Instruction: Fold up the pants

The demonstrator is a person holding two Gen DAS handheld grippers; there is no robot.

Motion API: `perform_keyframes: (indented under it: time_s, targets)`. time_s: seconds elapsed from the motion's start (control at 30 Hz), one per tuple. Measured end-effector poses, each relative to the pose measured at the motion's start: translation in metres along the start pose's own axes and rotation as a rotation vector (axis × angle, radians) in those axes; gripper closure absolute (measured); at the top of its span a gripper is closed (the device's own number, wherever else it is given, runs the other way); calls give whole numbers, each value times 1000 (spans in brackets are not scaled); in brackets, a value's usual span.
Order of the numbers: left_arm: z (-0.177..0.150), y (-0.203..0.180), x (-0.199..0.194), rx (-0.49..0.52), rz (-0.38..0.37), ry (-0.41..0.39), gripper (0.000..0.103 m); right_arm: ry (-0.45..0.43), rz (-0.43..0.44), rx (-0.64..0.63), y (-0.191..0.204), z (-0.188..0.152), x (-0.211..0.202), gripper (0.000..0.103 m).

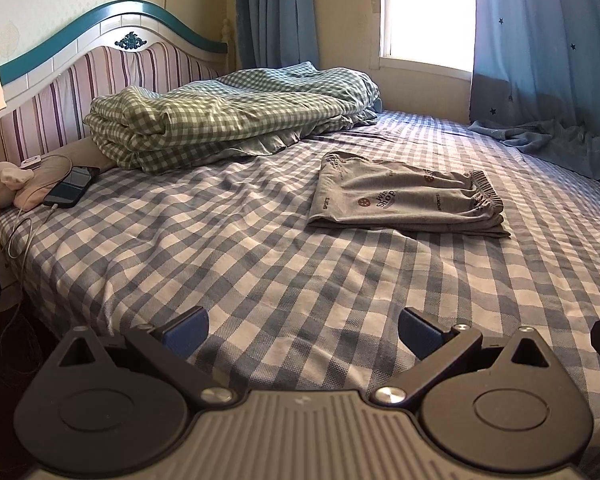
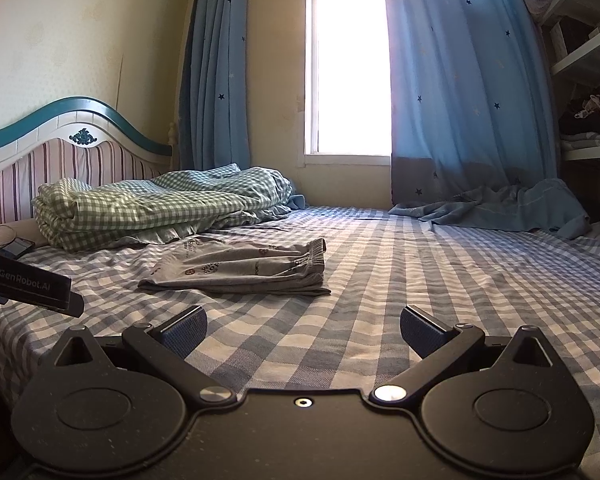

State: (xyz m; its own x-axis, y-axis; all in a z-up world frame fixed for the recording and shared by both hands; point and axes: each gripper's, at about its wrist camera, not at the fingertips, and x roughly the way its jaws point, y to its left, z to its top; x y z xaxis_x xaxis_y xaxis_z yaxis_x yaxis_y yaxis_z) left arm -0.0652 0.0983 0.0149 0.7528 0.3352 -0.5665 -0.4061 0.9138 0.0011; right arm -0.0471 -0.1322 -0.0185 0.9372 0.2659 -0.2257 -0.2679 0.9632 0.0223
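Observation:
The grey printed pants lie folded into a flat rectangle on the blue checked bed sheet, waistband to the right. They also show in the right wrist view, left of centre. My left gripper is open and empty, held well back from the pants over the near part of the bed. My right gripper is open and empty too, also well short of the pants. The left gripper's black body shows at the left edge of the right wrist view.
A folded green checked duvet lies by the striped headboard. A phone with a cable lies at the bed's left edge. Blue curtain cloth rests on the far right of the bed. Shelves stand to the right.

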Motion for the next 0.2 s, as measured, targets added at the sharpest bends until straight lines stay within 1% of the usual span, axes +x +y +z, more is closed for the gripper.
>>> perform_keyframes:
  time_s: [0.2]
  targets:
    - [-1,0,0,-1,3,2,0,4,0,0,0,0,0,1]
